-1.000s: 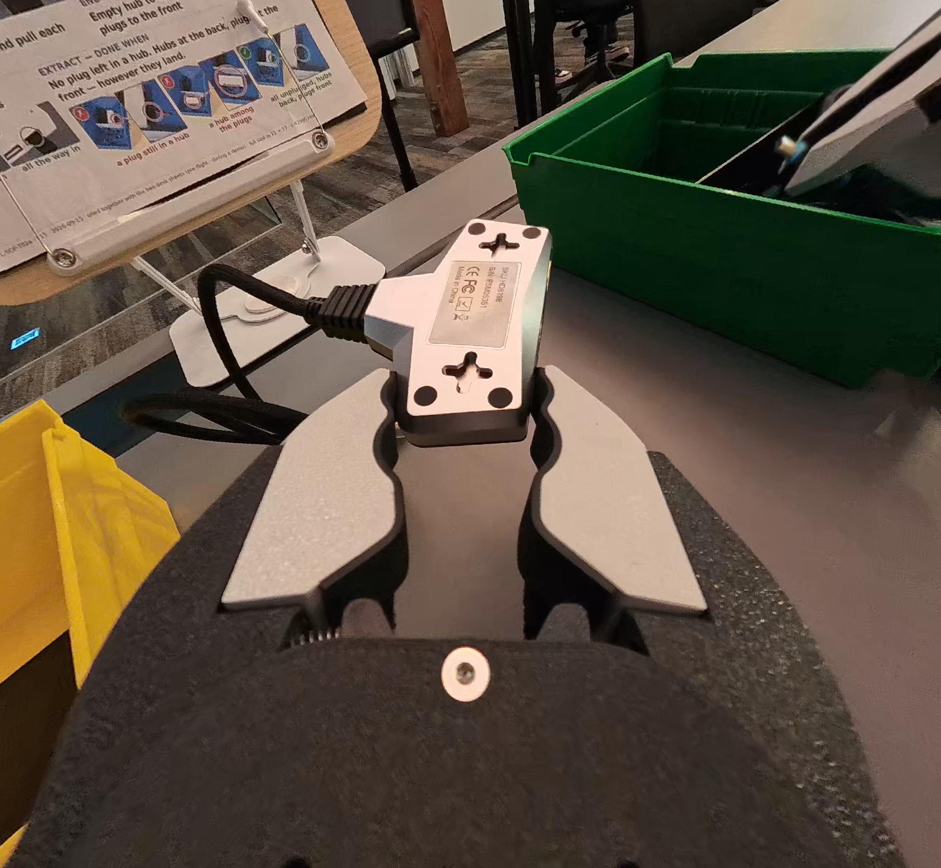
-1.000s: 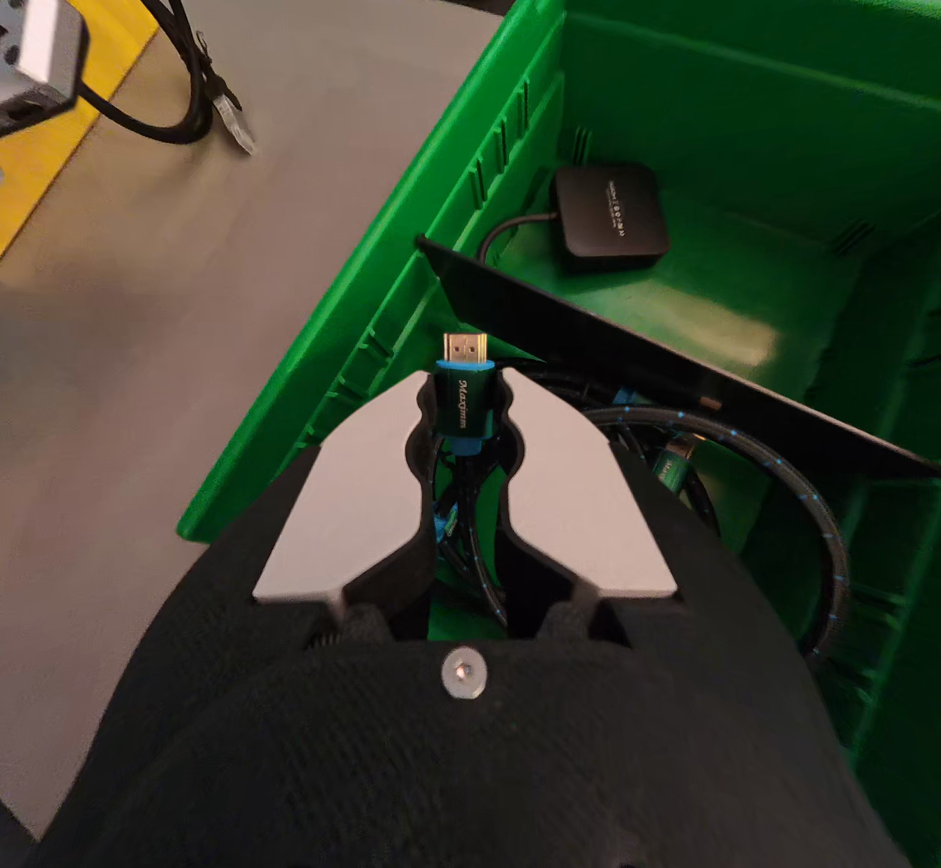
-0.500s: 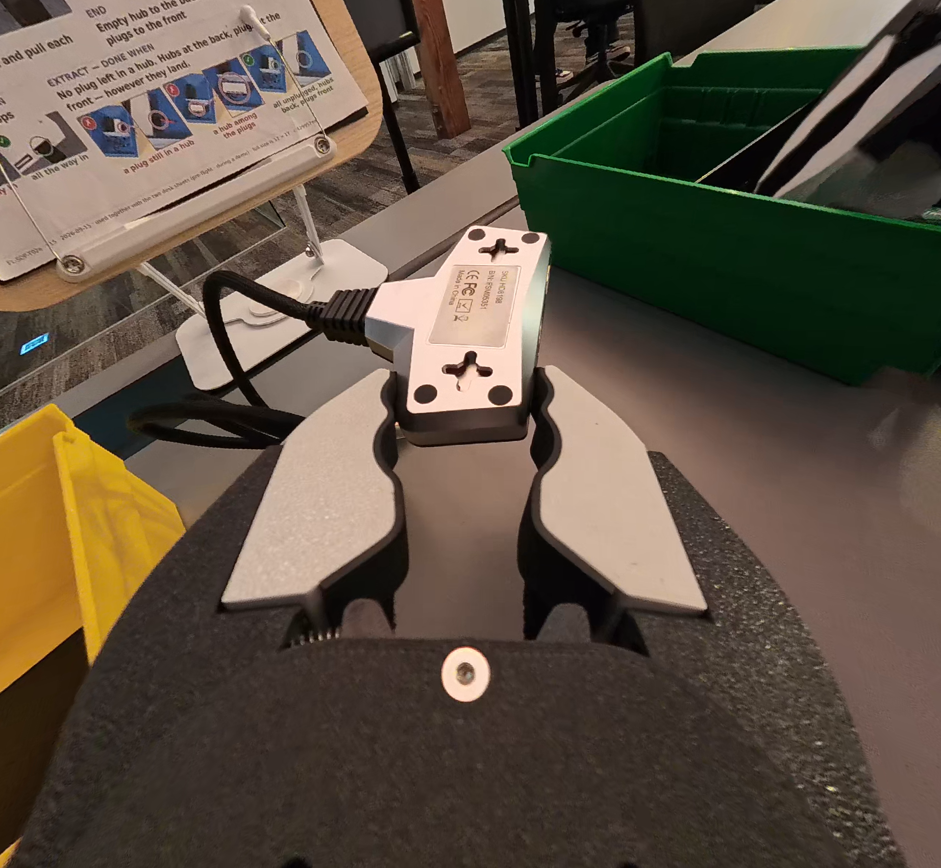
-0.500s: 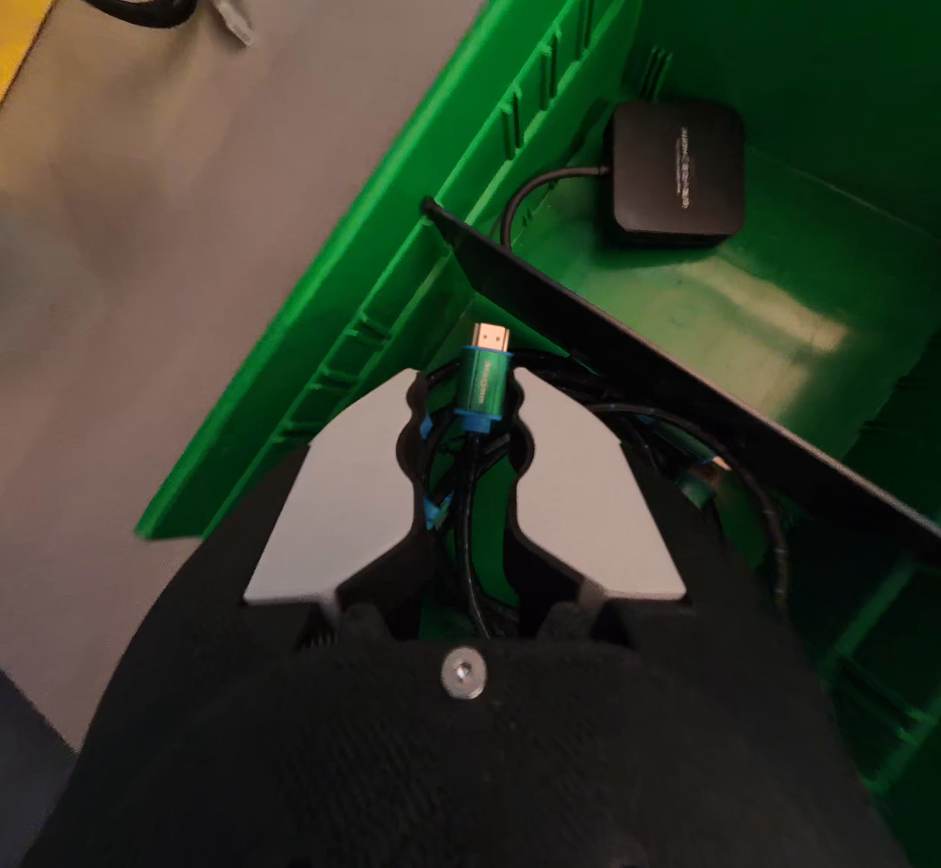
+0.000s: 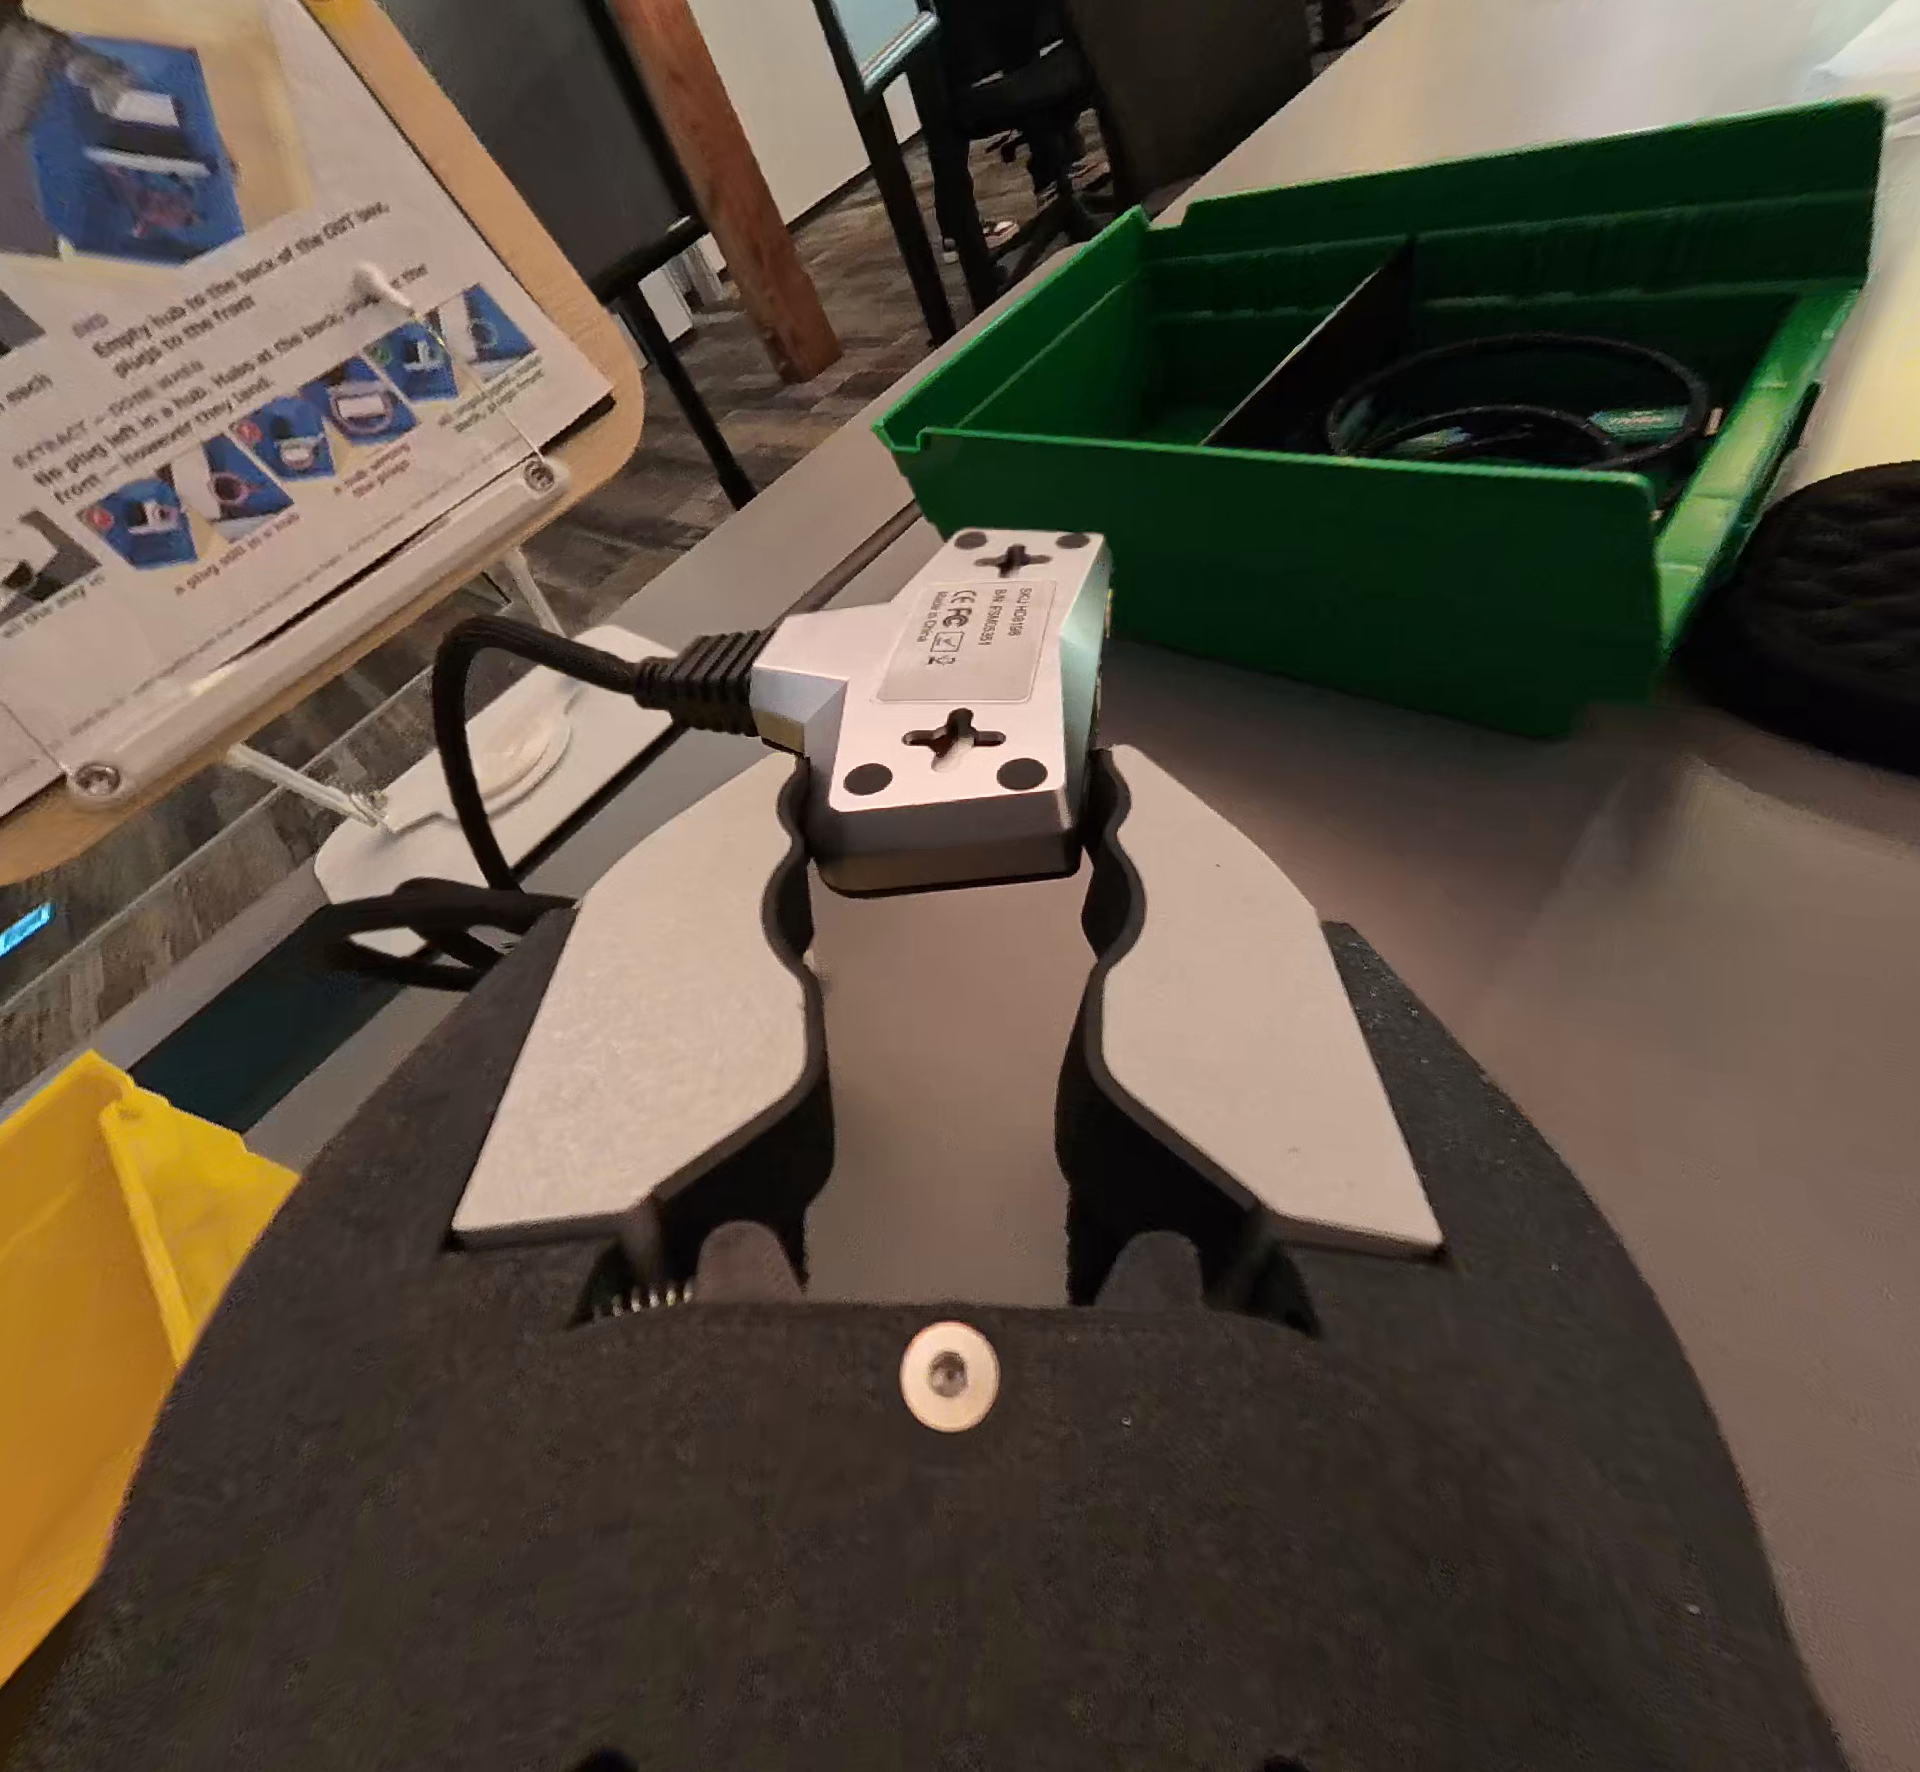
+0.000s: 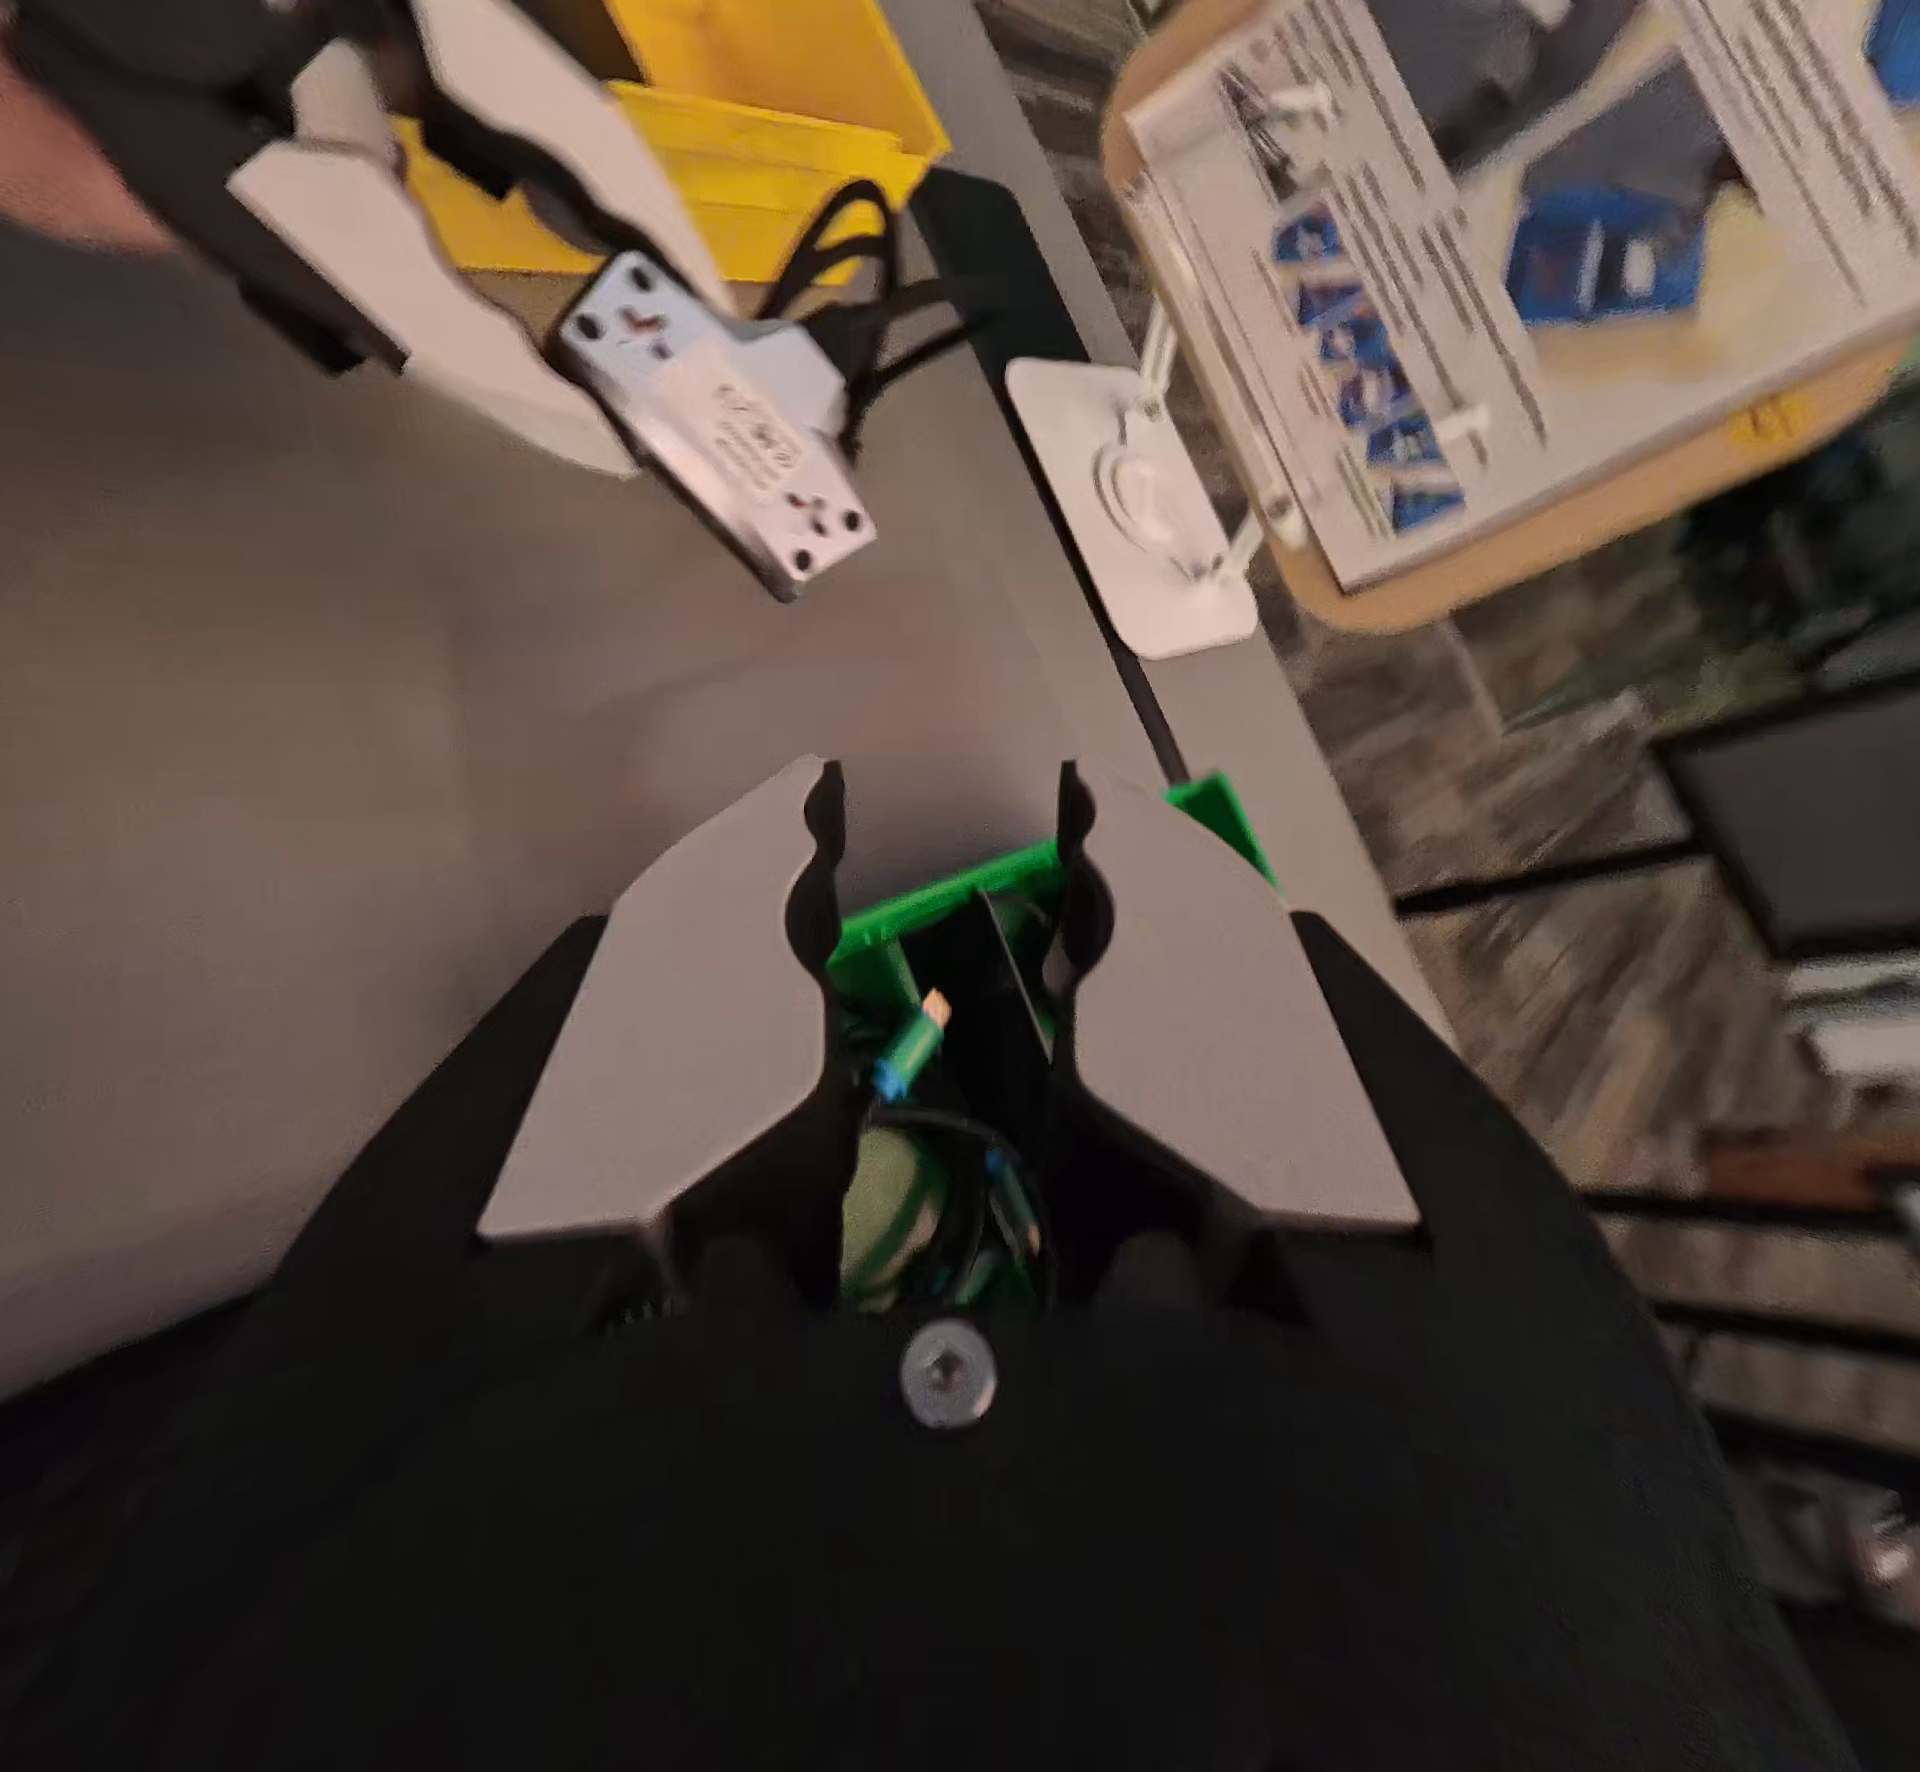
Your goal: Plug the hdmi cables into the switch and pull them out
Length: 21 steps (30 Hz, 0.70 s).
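**A:** Where was the switch (image 5: 951, 704) at this moment?

**B:** It was in the left gripper (image 5: 945, 818), lifted above the grey table (image 5: 1558, 943). The fingers were pressed on its near end, and its underside with the label faced up. Its black lead (image 5: 468, 714) hung down to the table on the side away from the green bin (image 5: 1278, 559).

**A:** And the HDMI cables?

**B:** They lay in the green bin, in the section nearer to the right gripper (image 6: 945, 787), behind the black divider (image 5: 1309, 372). In the right wrist view one plug with a blue-green shell (image 6: 914, 1047) pointed up out of the bin, below the gripper. The picture was blurred, so I think it was loose, not held.

**A:** So the right gripper was empty?

**B:** Yes, its jaws stood wide apart with nothing between them, and it was above the bin.

**A:** How much of the task was done?

**B:** I saw no plug in the switch. By my judgement this switch was ready, but plugging in and pulling out were still left.
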Each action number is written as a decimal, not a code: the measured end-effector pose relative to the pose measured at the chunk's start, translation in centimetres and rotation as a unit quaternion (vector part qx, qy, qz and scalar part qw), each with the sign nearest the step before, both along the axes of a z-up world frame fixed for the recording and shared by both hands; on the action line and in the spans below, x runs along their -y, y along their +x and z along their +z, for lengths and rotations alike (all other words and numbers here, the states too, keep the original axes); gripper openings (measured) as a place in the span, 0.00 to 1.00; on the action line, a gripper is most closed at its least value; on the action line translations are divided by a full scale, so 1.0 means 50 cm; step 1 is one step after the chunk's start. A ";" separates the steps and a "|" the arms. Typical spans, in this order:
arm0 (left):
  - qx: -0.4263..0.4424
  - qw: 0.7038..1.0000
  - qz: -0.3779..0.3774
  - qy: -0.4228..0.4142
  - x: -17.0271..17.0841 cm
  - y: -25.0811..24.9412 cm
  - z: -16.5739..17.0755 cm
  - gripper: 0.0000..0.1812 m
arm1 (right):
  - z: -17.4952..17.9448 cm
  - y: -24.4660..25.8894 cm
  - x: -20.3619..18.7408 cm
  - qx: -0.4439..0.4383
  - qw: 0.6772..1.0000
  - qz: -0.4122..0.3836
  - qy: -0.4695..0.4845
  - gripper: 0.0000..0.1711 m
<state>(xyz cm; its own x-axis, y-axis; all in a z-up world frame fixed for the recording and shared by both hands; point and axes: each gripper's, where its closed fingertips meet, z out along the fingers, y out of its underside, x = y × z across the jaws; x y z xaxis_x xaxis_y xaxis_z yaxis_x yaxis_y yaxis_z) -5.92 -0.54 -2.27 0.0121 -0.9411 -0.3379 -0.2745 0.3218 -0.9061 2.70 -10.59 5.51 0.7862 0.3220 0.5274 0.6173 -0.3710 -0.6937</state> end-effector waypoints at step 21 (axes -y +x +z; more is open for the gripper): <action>0.037 0.989 -0.078 -0.120 0.035 -0.023 0.050 0.28 | -0.105 -0.140 -0.199 0.313 0.933 0.012 0.176 0.12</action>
<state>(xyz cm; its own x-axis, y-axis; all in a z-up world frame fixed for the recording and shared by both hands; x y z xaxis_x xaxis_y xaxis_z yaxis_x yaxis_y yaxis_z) -7.08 -2.28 0.23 -0.1226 -0.9866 -0.1073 -0.1681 0.1272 -0.9775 -4.30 -0.66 0.27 0.2843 0.0551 0.9571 0.9474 -0.1694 -0.2716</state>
